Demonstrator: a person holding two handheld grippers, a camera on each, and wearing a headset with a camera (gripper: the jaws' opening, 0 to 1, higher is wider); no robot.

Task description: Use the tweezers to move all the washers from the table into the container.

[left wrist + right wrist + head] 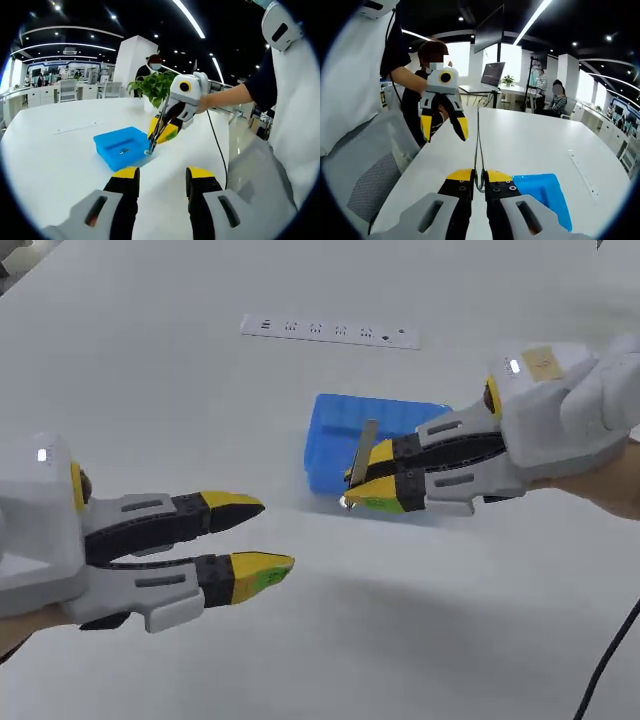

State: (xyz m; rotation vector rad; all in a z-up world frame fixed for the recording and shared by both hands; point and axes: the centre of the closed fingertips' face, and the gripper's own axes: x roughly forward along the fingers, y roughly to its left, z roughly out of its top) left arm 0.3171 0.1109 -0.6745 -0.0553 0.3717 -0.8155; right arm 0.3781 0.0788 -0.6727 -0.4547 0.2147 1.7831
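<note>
The right gripper (352,488) had its jaws pressed together on the tweezers (366,440), which stuck out ahead from between them. The tweezer tips pointed down at the near edge of the blue container (335,415). In the right gripper view the container lay just right of those jaws on the white tabletop (400,620). The left gripper (278,534) hovered with its jaws spread and empty, the container ahead of them. Whether the tips held a washer could not be told.

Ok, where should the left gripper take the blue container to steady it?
Probably the left wall of the blue container, toward its far end, from the left, one jaw inside, one outside. It's an open tray with thin upright walls, and the right gripper with the tweezers sits over the near edge.
</note>
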